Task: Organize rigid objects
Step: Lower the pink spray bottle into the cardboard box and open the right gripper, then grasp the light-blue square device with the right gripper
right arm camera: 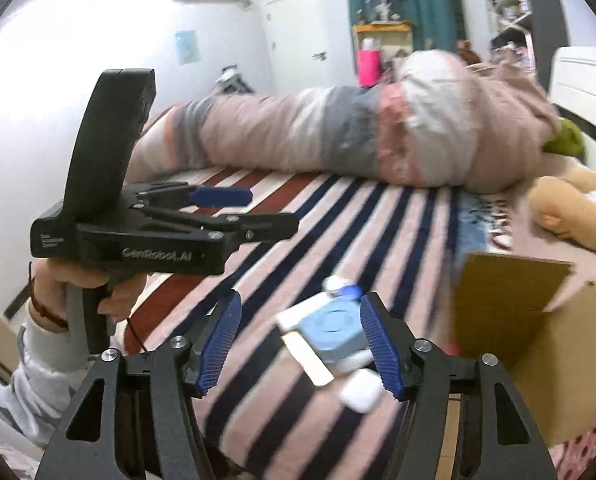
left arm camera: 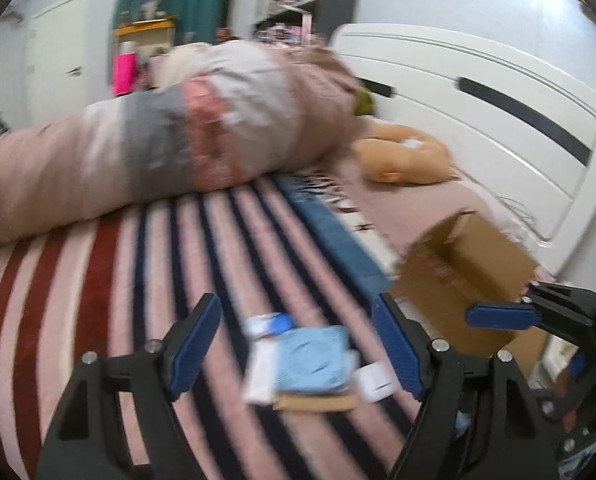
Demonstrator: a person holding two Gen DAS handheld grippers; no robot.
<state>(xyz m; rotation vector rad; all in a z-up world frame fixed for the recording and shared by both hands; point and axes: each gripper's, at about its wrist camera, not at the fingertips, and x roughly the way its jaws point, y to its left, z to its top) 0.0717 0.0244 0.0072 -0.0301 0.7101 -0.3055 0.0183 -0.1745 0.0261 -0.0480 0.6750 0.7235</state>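
A small pile of rigid things lies on the striped bedspread (left arm camera: 110, 280). In it are a light blue flat box (left arm camera: 314, 356) (right arm camera: 332, 332), a white case (right arm camera: 360, 390), a blue and white item (right arm camera: 344, 288) and a brown card (left arm camera: 318, 402). My left gripper (left arm camera: 297, 300) is open and hovers over the pile, apart from it. My right gripper (right arm camera: 301, 300) is open too, with the blue box seen between its fingers and not pressed. An open cardboard box (left arm camera: 462, 272) (right arm camera: 538, 340) stands to the right. In the right wrist view a hand holds the left gripper (right arm camera: 266, 210), seen side-on.
A rolled pink and grey duvet (left arm camera: 170, 140) lies across the bed behind the pile. A tan plush toy (left arm camera: 402, 156) rests near the white headboard (left arm camera: 498, 92). A blue pad (left arm camera: 502, 316) of the right gripper reaches in front of the cardboard box.
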